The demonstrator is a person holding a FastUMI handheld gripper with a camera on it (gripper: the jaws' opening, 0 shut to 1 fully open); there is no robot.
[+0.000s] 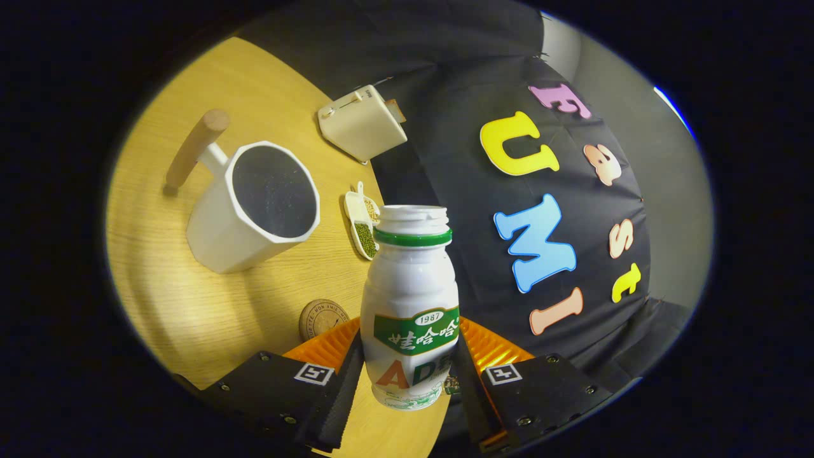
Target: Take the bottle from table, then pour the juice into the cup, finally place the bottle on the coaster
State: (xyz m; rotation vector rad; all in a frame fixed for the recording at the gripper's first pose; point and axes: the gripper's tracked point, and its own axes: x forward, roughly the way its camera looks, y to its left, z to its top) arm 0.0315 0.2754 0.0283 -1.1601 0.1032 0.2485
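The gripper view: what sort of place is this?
Probably a staged kitchen-table booth: a wooden table with a white cup, a toaster and a coaster. The gripper is shut on the bottle.

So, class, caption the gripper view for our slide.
Gripper shut on open bottle, lifted beside the white cup, coaster below.

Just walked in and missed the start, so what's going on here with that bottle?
A handheld gripper has its jaws closed on an open white bottle, lifted above the wooden table. The white cup with the wooden handle stands beyond and to the left, and the round coaster lies just ahead of the jaws. Pouring hasn't begun.
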